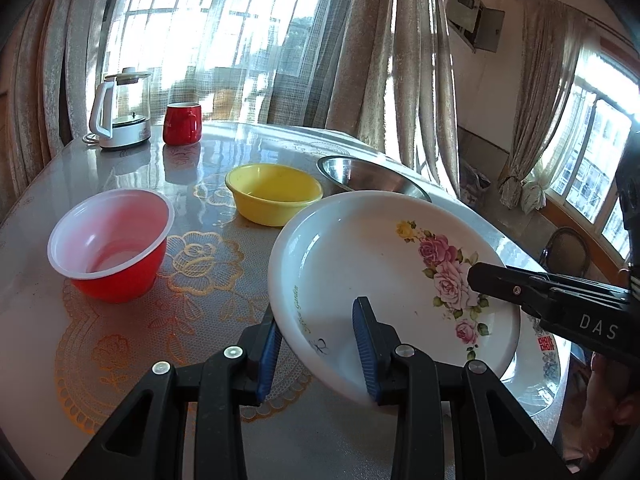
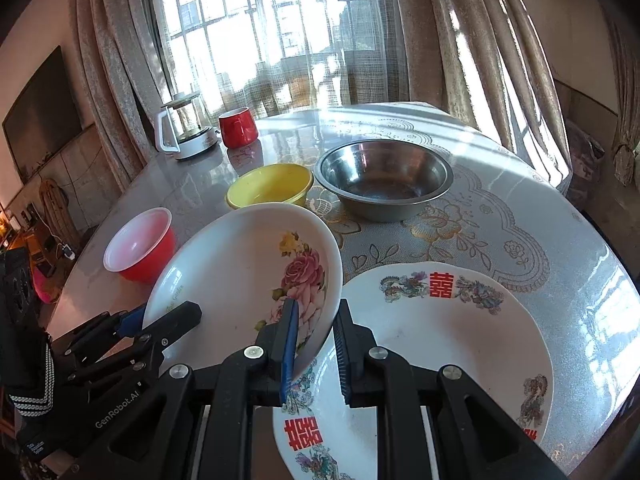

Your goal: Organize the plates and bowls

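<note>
- Left wrist view has your left gripper (image 1: 316, 344) clamped on the near rim of the rose plate (image 1: 360, 264), one blue pad under the rim and one inside the dish.
- Your right gripper (image 2: 316, 344) pinches the opposite rim of the same plate; from its own camera the plate (image 2: 240, 272) hangs tilted, clear of the table (image 2: 560, 280).
- It hovers half over the dragon plate (image 2: 440, 340), which lies flat at the table's near edge.
- Likely step: set the rose plate down onto the dragon plate. Level it first, keep both hands moving together, and centre it before letting go.
- Lower gently; two glazed plates will slide on each other, so release only once it sits flat.
- Further back, the red bowl (image 1: 108, 244) sits toward the left edge, the yellow bowl (image 1: 274, 194) mid-table and the steel bowl (image 2: 384, 180) beside it, all well apart from your grip.
- Hard to judge: the plate's underside is hidden, so the gap to the dragon plate is unclear.
- Gripper bodies cut off the dragon plate's near rim and the table's near edge.
</note>
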Motion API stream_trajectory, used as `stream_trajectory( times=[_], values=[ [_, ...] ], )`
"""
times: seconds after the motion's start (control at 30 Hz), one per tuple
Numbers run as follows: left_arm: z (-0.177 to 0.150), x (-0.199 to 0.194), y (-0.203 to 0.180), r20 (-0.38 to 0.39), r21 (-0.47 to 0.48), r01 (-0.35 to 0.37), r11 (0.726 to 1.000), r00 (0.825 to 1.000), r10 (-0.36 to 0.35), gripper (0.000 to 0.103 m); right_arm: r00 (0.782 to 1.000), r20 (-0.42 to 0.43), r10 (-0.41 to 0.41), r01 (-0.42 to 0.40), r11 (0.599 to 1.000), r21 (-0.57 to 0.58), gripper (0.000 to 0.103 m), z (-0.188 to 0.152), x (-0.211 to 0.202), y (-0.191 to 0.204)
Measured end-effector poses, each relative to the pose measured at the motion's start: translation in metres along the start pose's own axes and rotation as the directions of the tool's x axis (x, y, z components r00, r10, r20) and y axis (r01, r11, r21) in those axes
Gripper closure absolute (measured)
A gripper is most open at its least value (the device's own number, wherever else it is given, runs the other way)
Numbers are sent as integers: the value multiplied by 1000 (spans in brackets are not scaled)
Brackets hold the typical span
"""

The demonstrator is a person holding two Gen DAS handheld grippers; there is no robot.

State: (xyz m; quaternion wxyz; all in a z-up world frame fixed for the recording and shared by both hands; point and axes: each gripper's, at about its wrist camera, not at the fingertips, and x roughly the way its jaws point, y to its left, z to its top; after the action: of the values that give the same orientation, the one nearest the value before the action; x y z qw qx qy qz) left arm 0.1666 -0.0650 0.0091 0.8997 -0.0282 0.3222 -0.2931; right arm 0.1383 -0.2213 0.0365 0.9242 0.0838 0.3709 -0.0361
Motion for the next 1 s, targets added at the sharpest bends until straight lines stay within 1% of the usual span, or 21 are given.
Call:
stream_trajectory(
  times=[0.2, 0.4, 0.57, 0.63, 0.7, 0.83, 1.0],
  values=[
    [-3, 0, -16, 1, 10, 25, 1000, 1000, -25, 67, 1000, 15, -11, 10, 999, 34, 86, -8, -14, -14],
    [-6, -4, -36, 37, 48, 35, 998, 999, -37, 68, 1000, 26, -17, 15, 997, 72, 85, -20, -28, -31],
    [-7, -1, -52, 30, 73, 62, 995, 997, -65, 68, 999, 33, -29, 26, 995, 100, 85, -28, -41, -46],
    [-8, -2, -59, 35, 85, 55, 995, 998, -58, 68, 999, 32, -32, 28, 994, 108, 85, -32, -44, -51],
    [-9, -2, -67, 26, 88, 49, 995, 998, -52, 68, 999, 31, -29, 25, 992, 124, 85, -35, -48, -57],
    [-9, 0, -77, -9, 89, 68, 994, 998, -67, 68, 999, 33, -32, 27, 989, 146, 85, -41, -54, -69],
    [-7, 1, -95, -24, 133, 41, 990, 999, -38, 68, 1000, 27, -14, 9, 983, 186, 85, -47, -58, -84]
  ],
)
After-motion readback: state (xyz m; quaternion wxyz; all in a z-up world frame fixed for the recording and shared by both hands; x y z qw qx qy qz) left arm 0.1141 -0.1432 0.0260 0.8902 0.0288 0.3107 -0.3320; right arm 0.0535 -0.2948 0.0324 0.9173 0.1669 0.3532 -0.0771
